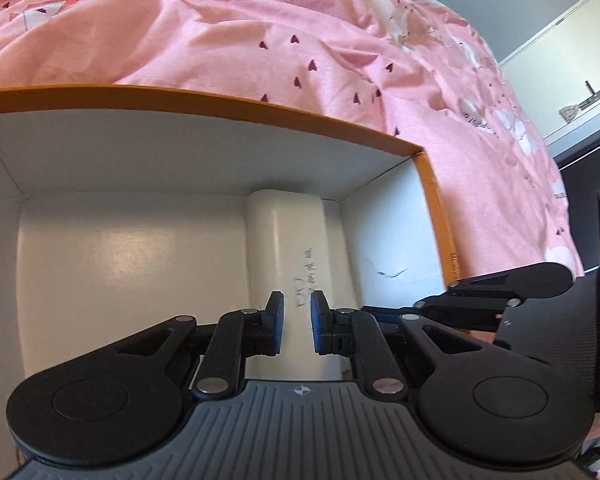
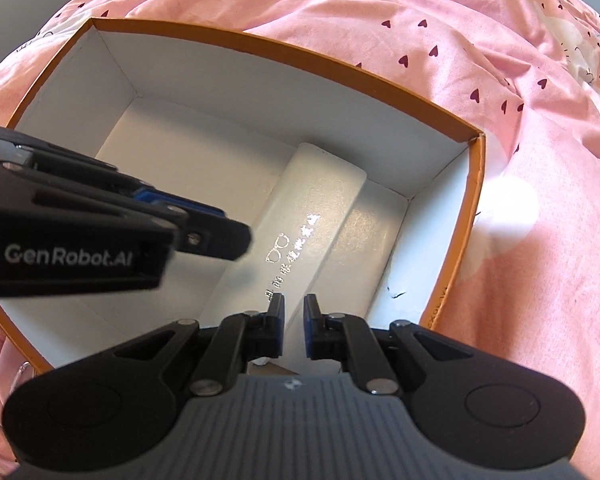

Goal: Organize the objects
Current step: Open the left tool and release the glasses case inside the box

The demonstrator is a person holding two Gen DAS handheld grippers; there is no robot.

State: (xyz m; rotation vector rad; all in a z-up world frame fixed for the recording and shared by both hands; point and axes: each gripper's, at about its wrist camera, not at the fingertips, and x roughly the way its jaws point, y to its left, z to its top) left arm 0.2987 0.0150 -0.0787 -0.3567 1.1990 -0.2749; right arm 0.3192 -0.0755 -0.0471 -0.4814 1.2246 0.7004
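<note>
An orange box (image 1: pixel 220 99) (image 2: pixel 300 53) with a white inside stands open on the bed. A white glasses case (image 1: pixel 288 240) (image 2: pixel 320 200) with silver lettering lies flat on its floor, along the right wall. My left gripper (image 1: pixel 297 320) hangs over the near end of the case, shut, with nothing between its blue pads. Above the same end of the case my right gripper (image 2: pixel 294 326) points steeply down, shut and empty. In the right wrist view the left gripper (image 2: pixel 204 220) reaches in from the left edge, over the box's floor.
A crumpled pink sheet (image 1: pixel 300 40) (image 2: pixel 500 80) with dark hearts surrounds the box. A small dark scuff (image 1: pixel 392 272) marks the box floor right of the case. White cabinets (image 1: pixel 572 32) stand beyond the bed at the far right. The floor left of the case is bare.
</note>
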